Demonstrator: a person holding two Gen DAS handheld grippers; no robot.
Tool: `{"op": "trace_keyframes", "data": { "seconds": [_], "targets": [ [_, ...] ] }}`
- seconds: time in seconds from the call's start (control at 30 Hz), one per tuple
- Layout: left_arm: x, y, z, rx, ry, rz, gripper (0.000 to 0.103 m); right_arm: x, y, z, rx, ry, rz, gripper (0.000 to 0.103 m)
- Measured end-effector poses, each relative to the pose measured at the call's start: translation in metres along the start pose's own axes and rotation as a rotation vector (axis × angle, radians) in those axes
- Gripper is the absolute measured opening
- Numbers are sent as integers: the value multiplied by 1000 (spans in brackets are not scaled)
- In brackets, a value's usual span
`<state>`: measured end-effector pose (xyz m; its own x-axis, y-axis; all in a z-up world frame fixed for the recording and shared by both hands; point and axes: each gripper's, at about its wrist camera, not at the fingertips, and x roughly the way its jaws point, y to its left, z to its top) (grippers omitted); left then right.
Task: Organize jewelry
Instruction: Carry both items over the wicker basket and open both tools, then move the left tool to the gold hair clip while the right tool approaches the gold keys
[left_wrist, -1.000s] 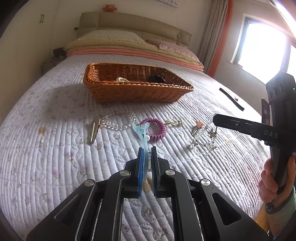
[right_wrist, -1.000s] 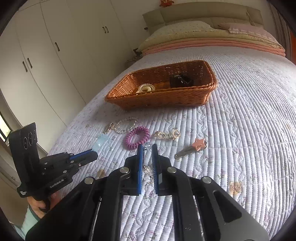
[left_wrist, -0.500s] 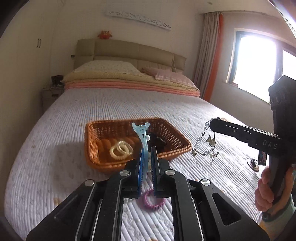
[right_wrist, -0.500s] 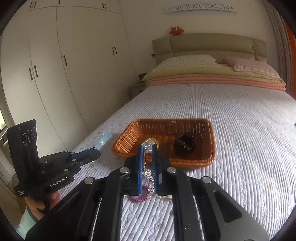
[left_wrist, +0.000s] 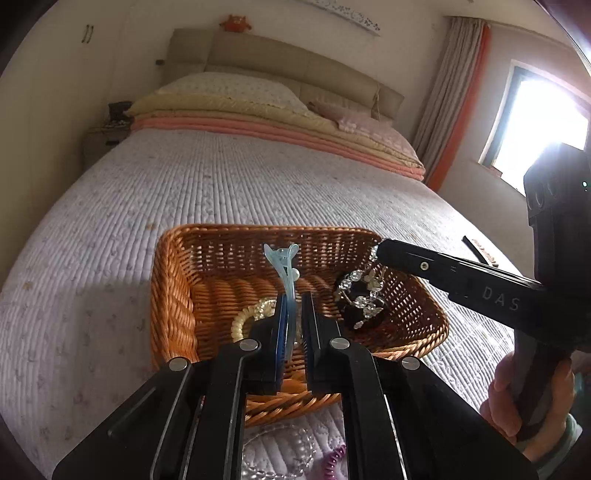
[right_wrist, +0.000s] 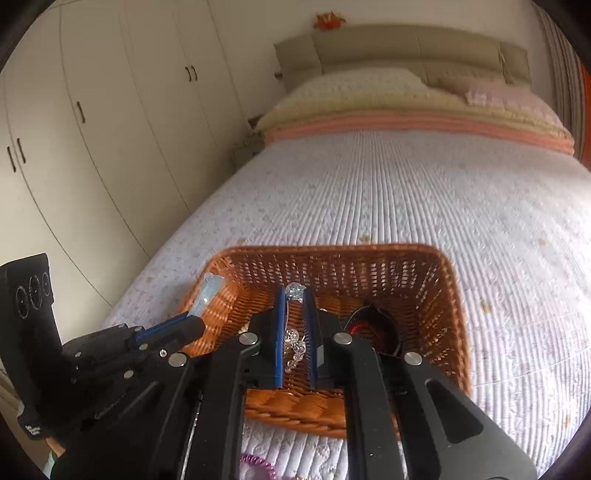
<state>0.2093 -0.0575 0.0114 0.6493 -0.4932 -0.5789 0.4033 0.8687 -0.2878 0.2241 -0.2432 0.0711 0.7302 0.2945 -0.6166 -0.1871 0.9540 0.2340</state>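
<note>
A brown wicker basket sits on the quilted bed. My left gripper is shut on a light blue hair clip and holds it over the basket; the clip also shows in the right wrist view. My right gripper is shut on a crystal bead chain that dangles into the basket; the chain also shows in the left wrist view. A cream bead bracelet and a black hair tie lie inside the basket.
A clear bead bracelet and a purple coil hair tie lie on the quilt in front of the basket. Pillows and the headboard are at the far end. Wardrobe doors stand left of the bed.
Both grippers have moved forward from in front of the basket to over it, carrying the clip and the chain. The chain now hangs down inside the basket.
</note>
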Motion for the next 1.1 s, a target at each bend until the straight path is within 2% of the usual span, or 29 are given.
{"op": "trace_keyframes", "data": {
  "seconds": [0.1,0.23,0.37,0.4,0.43,0.47,0.5,0.53,0.6,0.73,0.9,1.0,1.1],
  "targets": [
    [13,7,-6,-43,43,-40,6,21,-3,-4,-9,44,-22,8],
    [24,7,-9,-31,67,-2,6,40,-5,-12,-5,98,-42,8],
    [28,8,-11,-31,88,-4,7,45,-10,-17,19,118,-35,8],
    [27,7,-12,-26,88,-1,13,44,-12,-18,32,122,-24,9],
    [25,6,-12,-23,89,-8,23,45,-15,-19,45,125,-11,15],
    [21,5,-12,-24,82,-15,26,44,-19,-19,61,128,4,21],
    [16,4,-13,-24,70,-18,28,41,-20,-20,72,125,9,32],
    [9,4,-13,-24,61,-20,28,35,-21,-21,76,112,11,35],
    [-8,4,-14,-30,34,-34,28,24,-19,-20,71,93,13,36],
    [-60,-1,-15,-22,-55,-85,42,-12,-13,-20,57,45,43,43],
    [-124,-7,-24,7,-156,-86,42,-63,-2,-29,8,-24,54,49],
    [-145,-4,-34,-3,-191,-78,42,-88,-3,-41,-2,-42,78,49],
    [-155,-2,-49,-16,-190,-77,42,-104,-4,-55,-15,-44,63,49]
  ]
}}
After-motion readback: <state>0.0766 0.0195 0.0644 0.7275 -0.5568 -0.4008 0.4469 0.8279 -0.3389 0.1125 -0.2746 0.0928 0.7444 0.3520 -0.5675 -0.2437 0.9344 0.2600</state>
